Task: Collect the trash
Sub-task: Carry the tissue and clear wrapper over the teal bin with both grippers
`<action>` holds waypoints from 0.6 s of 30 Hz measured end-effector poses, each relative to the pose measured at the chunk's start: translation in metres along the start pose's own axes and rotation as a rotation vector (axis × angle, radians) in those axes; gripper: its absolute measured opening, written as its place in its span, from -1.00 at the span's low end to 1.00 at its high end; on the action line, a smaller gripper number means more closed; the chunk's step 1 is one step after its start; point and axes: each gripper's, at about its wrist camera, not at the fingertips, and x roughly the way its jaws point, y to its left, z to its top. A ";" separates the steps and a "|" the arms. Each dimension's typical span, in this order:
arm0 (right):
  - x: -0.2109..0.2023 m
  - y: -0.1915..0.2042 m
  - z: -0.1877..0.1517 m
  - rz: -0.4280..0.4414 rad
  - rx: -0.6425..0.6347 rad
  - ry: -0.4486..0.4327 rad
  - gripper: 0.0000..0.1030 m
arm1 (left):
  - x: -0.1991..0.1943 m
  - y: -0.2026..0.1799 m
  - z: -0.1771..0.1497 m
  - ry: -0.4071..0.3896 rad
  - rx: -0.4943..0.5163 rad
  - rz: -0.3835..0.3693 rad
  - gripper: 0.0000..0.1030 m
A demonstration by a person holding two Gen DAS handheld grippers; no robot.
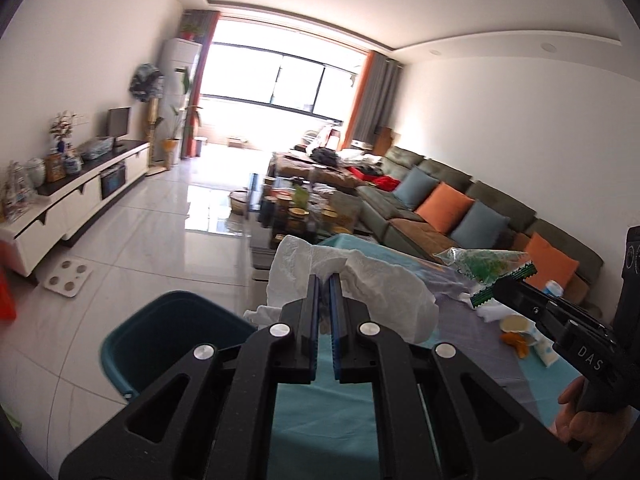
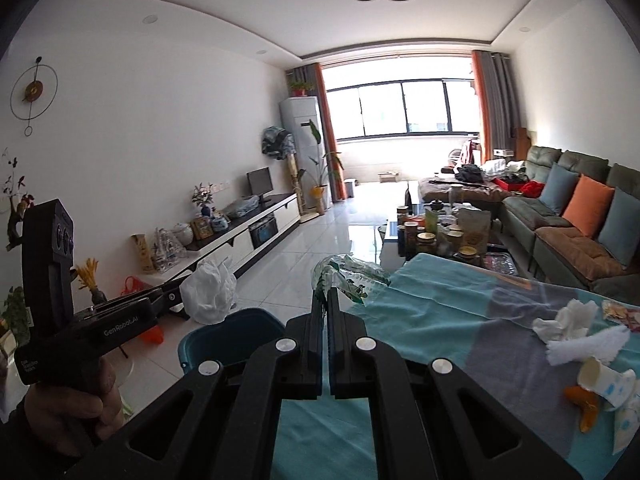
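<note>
My left gripper [image 1: 324, 280] is pressed together on a crumpled white paper towel [image 1: 360, 280], which bulges out to both sides of the fingers. I hold it raised, level, at the table's near-left edge, with the teal bin [image 1: 172, 344] on the floor below and to the left. My right gripper [image 2: 325, 298] is clamped on a clear green-printed wrapper [image 2: 352, 276], also lifted, pointing toward the bin [image 2: 224, 332]; my right hand [image 1: 580, 416] wraps its handle. In the right wrist view my left hand [image 2: 68, 404] grips the other handle at lower left. On the teal tablecloth [image 2: 432, 304] to the right lie white tissue scraps [image 2: 568, 324], a tipped paper cup [image 2: 604, 380] and orange peel [image 2: 584, 408].
</note>
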 end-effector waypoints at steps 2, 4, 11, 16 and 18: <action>0.018 0.018 0.003 0.039 -0.022 0.019 -0.98 | -0.005 0.019 0.001 -0.003 -0.014 0.039 -0.90; 0.035 0.032 0.006 0.076 -0.040 0.046 -0.98 | -0.010 0.040 0.002 -0.003 -0.028 0.075 -0.90; 0.095 0.066 0.004 0.172 -0.081 0.161 -0.98 | -0.017 0.109 -0.011 0.040 -0.097 0.159 -0.90; 0.133 0.081 -0.004 0.206 -0.089 0.259 -0.98 | -0.006 0.140 -0.032 0.094 -0.146 0.178 -0.90; 0.147 0.087 -0.008 0.222 -0.084 0.297 -0.98 | 0.009 0.140 -0.038 0.116 -0.158 0.179 -0.90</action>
